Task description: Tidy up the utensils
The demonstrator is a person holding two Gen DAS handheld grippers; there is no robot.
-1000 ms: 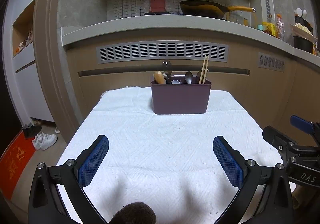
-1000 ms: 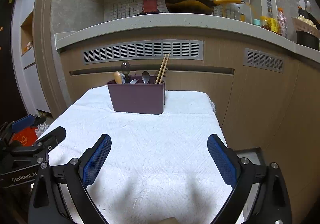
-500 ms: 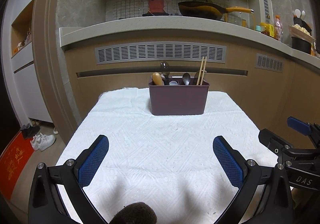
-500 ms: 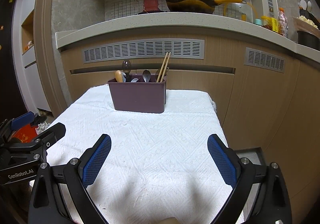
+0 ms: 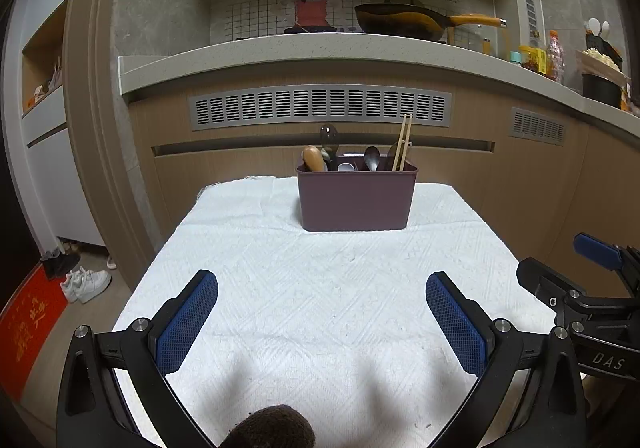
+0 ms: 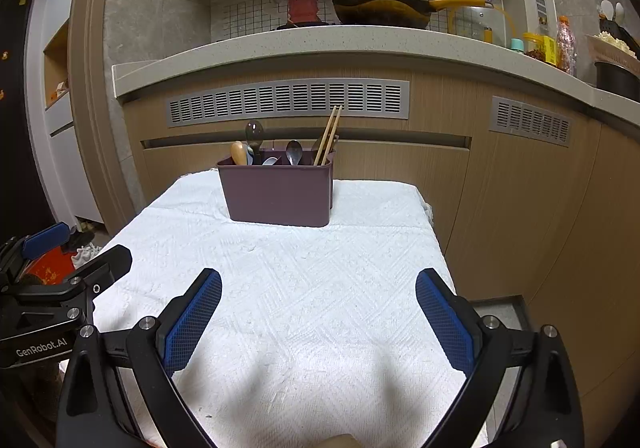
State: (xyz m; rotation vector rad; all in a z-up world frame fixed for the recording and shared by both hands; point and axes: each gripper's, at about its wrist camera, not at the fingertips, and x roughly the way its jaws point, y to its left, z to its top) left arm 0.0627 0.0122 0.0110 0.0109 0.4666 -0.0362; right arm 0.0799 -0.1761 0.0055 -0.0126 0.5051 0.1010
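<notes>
A dark purple utensil caddy (image 5: 356, 198) stands at the far end of a table under a white towel (image 5: 320, 288); it also shows in the right wrist view (image 6: 280, 194). In it stand spoons (image 5: 371, 158), a wooden-handled utensil (image 5: 312, 158) and a pair of chopsticks (image 5: 403, 142). My left gripper (image 5: 322, 322) is open and empty above the near part of the towel. My right gripper (image 6: 319, 318) is open and empty, to the right of the left one, also well short of the caddy.
A kitchen counter (image 5: 320, 48) with a wok (image 5: 400, 22) rises behind the table. Wooden cabinet fronts (image 6: 540, 208) stand close on the right. On the floor at the left are shoes (image 5: 86, 284) and a red mat (image 5: 24, 328).
Both grippers have drawn back slightly and tilted up; the caddy sits a little lower in both views. Both stay open and empty.
</notes>
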